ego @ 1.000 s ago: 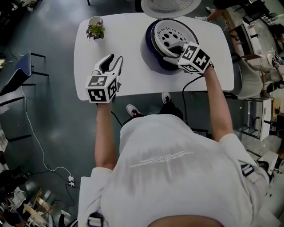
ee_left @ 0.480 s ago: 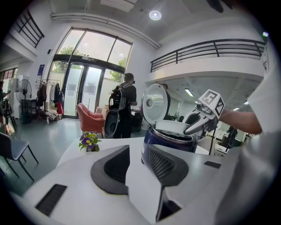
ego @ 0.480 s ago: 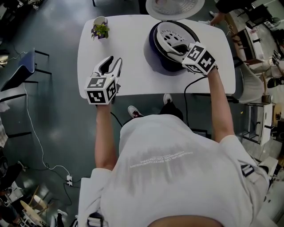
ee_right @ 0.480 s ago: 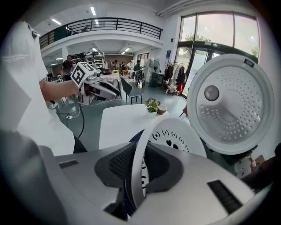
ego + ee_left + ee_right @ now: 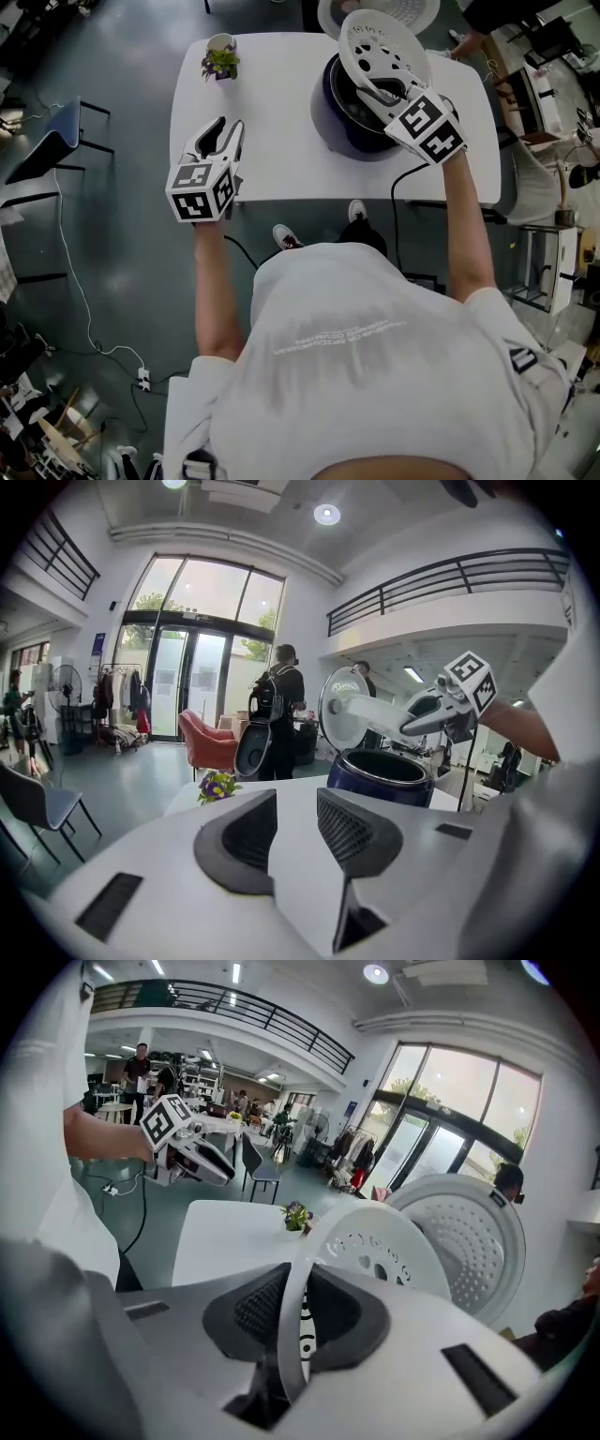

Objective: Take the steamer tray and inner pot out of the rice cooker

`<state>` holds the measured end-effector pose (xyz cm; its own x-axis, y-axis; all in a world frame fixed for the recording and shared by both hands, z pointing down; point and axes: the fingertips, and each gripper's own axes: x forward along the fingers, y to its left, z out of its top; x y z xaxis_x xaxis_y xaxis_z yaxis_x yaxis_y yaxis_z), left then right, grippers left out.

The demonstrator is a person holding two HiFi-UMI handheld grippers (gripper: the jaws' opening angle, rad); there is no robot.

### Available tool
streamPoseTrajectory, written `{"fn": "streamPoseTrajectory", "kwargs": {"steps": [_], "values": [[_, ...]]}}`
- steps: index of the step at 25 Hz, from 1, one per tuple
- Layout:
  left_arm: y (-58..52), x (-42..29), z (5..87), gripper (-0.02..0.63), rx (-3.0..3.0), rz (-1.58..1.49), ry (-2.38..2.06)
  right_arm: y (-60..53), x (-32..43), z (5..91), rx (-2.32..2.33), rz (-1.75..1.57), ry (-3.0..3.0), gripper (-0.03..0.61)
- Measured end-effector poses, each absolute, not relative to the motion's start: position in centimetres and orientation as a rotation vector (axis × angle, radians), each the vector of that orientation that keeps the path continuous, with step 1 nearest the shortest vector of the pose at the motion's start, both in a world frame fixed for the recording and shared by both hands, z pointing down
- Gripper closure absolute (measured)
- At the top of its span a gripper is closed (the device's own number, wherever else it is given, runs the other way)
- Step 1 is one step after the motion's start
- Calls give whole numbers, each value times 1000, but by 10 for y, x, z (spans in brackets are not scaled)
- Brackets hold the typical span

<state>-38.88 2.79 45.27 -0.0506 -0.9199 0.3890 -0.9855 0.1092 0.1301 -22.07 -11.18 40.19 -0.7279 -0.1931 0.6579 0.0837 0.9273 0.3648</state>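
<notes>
Risen: steamer tray (image 5: 372, 42) tilted above cooker (image 5: 339, 129); right gripper (image 5: 382, 92) fingers just closed, pinching its rim | left gripper (image 5: 225, 131) fingers open, empty | I'd hold firm; set it on table (image 5: 272, 103).

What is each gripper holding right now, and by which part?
The right gripper, whose jaws have just been closing, pinches the steamer tray by its rim, tilted above the rice cooker. The left gripper is open and holds nothing.

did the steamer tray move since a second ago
Yes. The steamer tray has risen out of the rice cooker, tilting up on edge above its rim.
</notes>
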Motion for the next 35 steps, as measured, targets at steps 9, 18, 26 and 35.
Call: {"fn": "streamPoseTrajectory", "kwargs": {"steps": [9, 18, 26, 35], "values": [[50, -402, 450, 468, 1771, 251, -2118, -79, -262, 389, -65, -527, -2429, 508], [99, -433, 452, 468, 1612, 243, -2197, -10, -320, 403, -335, -560, -2426, 507], [121, -439, 472, 468, 1511, 232, -2195, 30, -358, 471, -520, -535, -2307, 511], [134, -449, 502, 468, 1404, 247, -2154, 52, -386, 589, -652, -548, -2104, 509]]}}
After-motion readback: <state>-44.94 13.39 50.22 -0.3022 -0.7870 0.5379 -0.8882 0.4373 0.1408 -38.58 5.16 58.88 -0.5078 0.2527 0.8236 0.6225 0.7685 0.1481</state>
